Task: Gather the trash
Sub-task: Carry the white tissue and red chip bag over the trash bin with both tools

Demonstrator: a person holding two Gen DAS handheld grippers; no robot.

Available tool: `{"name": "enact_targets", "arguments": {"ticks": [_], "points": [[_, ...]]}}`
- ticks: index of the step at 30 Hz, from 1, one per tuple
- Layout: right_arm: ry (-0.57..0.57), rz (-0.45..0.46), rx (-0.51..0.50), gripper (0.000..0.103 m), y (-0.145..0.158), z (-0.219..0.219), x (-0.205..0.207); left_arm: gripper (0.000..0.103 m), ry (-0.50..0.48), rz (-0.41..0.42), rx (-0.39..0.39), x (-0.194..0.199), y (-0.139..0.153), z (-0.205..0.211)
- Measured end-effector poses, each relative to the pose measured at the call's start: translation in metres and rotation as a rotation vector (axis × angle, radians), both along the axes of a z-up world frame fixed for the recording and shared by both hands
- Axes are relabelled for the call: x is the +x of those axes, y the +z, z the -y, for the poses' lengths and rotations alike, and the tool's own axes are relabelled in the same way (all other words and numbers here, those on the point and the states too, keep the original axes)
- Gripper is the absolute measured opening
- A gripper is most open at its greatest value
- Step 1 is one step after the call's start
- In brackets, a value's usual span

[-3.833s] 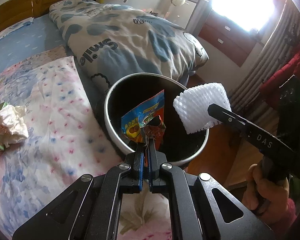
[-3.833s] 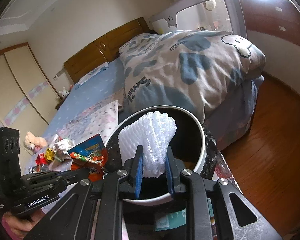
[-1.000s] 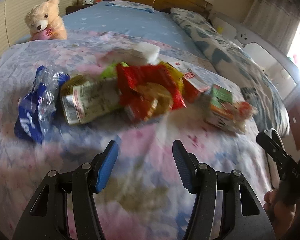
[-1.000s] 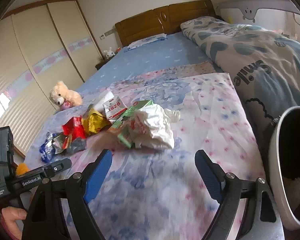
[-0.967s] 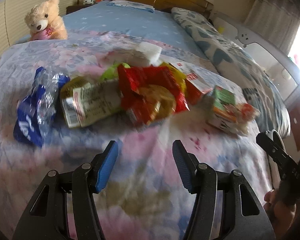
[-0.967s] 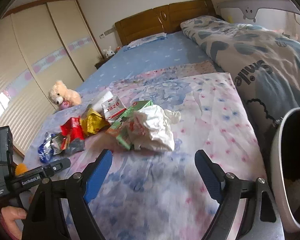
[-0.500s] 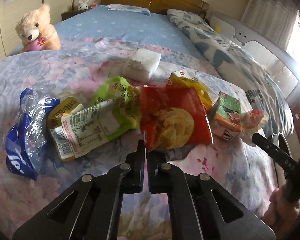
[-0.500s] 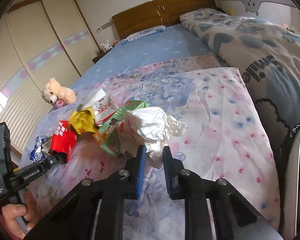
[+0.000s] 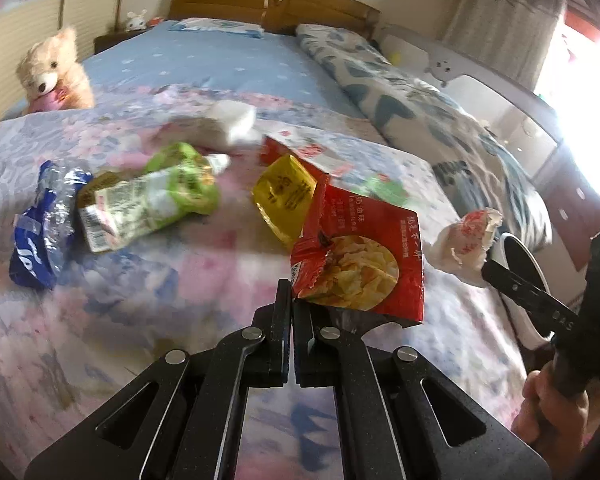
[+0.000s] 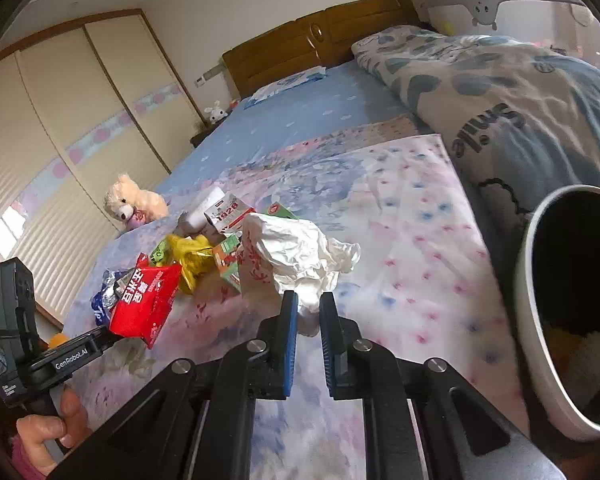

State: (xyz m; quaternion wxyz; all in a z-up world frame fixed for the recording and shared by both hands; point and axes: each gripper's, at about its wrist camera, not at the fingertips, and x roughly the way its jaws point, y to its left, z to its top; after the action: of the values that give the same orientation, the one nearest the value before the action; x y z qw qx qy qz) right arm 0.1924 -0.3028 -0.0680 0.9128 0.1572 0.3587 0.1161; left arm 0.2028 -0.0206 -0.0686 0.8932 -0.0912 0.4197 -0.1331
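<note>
A: Left gripper (image 9: 291, 300) clamped on corner of red chip bag (image 9: 360, 264), bag lifted off bed (image 9: 204, 268), hanging up and right of the tips.

B: Right gripper (image 10: 308, 312) pinched on crumpled white paper (image 10: 296, 256), wad just ahead of the tips. Trash bin (image 10: 528, 320) low and right of it, mouth tilted toward it.

A: Nearer to bin: right. Carry rightward, probably.

Glossy red foil-plastic chip bag (image 9: 360, 264), creased. Crumpled white paper wrapper (image 10: 296, 256), matt. Crinkly yellow foil packet (image 9: 284, 200). Matt black plastic left gripper (image 9: 291, 300), silver metal bolts. Soft floral cotton bedsheet (image 9: 172, 272). Varnished brown wooden headboard (image 9: 276, 0), upper frame. Fuzzy cream plush bear (image 9: 52, 72).
</note>
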Motion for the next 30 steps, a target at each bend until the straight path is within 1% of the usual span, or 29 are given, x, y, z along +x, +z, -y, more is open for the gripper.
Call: {"name": "enact_targets", "arguments": {"ticks": [13,24,30], "points": [[-0.071,0.020,0.011,0.011,0.009,0.044,-0.054,0.000,-0.154,0.005,0.006,-0.019,0.009,0.068],[-0.149,0.036,0.018,0.011,0.016,0.085,-0.088,0.000,-0.264,0.013,0.017,-0.028,0.017,0.121],[-0.192,0.049,0.013,0.011,0.022,0.109,-0.098,0.000,-0.313,0.022,0.023,-0.033,0.021,0.149]]}}
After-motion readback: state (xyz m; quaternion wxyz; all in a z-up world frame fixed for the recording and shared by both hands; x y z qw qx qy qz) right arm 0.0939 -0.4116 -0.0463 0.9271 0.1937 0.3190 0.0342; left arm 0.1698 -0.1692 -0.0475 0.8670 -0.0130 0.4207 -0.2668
